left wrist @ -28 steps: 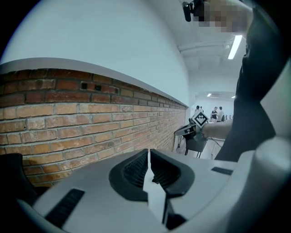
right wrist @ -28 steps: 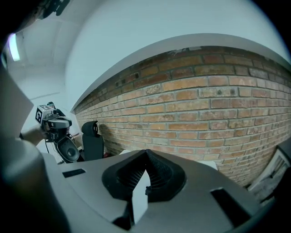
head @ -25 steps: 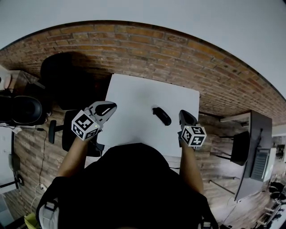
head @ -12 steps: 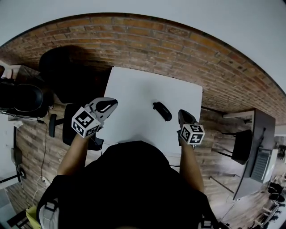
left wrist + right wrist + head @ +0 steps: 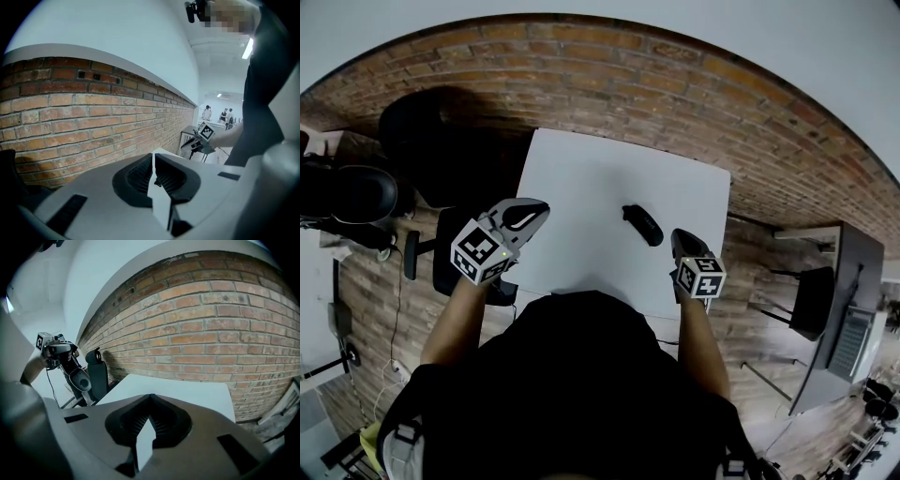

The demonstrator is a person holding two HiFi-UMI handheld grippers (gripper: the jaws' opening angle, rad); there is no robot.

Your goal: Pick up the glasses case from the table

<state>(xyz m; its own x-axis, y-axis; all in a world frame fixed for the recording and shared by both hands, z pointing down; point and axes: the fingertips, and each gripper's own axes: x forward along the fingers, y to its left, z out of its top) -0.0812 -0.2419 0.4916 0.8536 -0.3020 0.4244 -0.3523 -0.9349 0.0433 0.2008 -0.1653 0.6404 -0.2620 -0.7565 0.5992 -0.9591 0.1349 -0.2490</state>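
The black glasses case (image 5: 642, 224) lies on the white table (image 5: 581, 202), right of its middle. My right gripper (image 5: 682, 242) hovers just near and right of the case, apart from it, with its jaws shut and empty. Its own view shows the right gripper (image 5: 150, 397) closed over the table (image 5: 187, 390), and the case is hidden behind its body. My left gripper (image 5: 525, 216) hangs at the table's left edge, far from the case. In its own view the left gripper (image 5: 153, 157) has its tips together and holds nothing.
A black office chair (image 5: 441, 169) stands left of the table on the brick-patterned floor, and shows again as the chair (image 5: 98, 371) in the right gripper view. A dark desk (image 5: 844, 300) stands at the far right. People stand in the distance (image 5: 225, 115).
Both grippers have sunk a little, the right one more, near the table's right front corner. The case has not moved and both jaws stay closed.
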